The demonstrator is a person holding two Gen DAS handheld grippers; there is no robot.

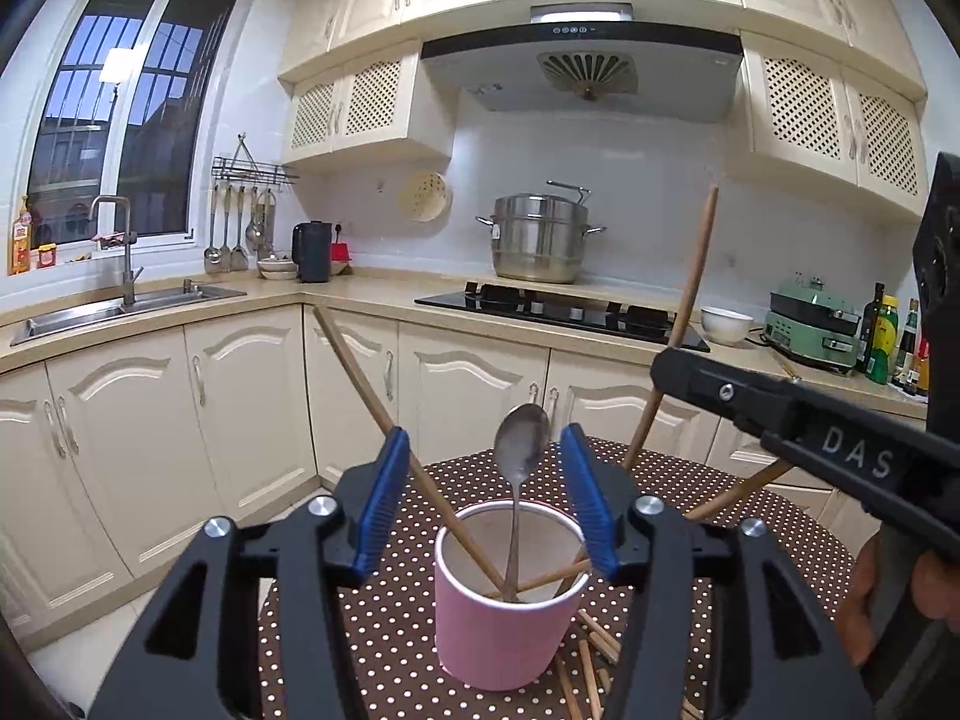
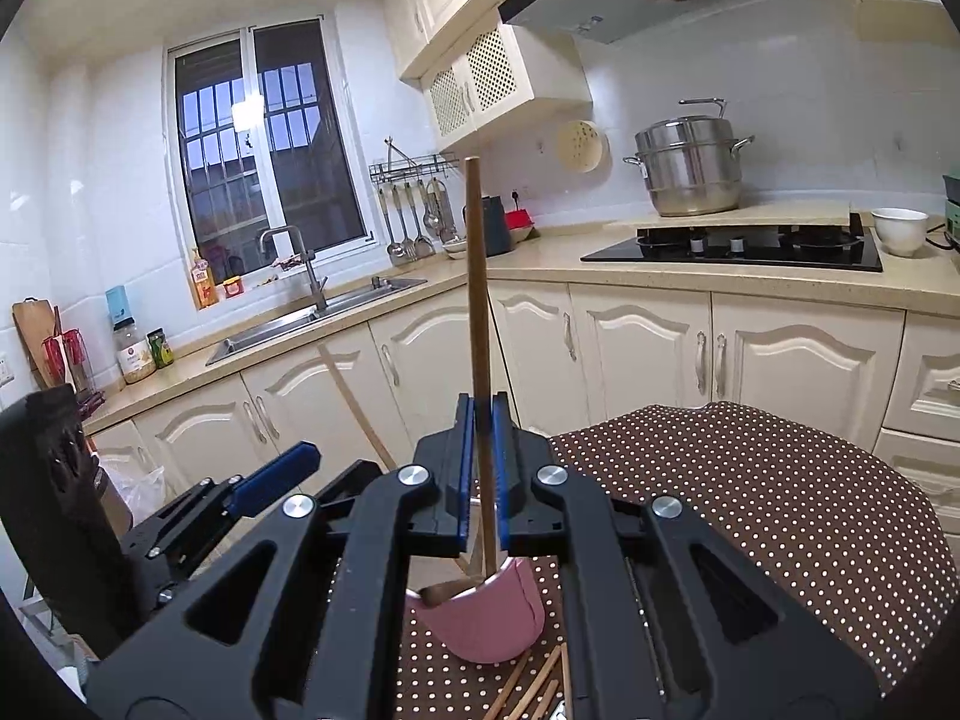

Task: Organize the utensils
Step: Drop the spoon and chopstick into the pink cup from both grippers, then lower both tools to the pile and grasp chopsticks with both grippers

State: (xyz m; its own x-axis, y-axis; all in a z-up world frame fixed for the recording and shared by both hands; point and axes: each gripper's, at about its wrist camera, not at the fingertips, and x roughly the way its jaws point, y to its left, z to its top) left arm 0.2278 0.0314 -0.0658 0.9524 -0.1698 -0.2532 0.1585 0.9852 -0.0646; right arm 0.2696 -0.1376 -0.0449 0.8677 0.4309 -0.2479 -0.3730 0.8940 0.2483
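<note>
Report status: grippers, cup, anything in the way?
Left gripper open around spoon standing in pink cup. Right gripper shut on chopstick. Loose chopsticks beside cup.

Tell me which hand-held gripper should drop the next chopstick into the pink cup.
Right hand-held gripper: it is shut on an upright chopstick just above the pink cup. The left hand-held gripper is open and holds nothing.

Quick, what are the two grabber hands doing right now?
Left gripper: open, holding nothing; the spoon stands free between its jaws in the pink cup.
Right gripper: shut on a wooden chopstick.
</note>
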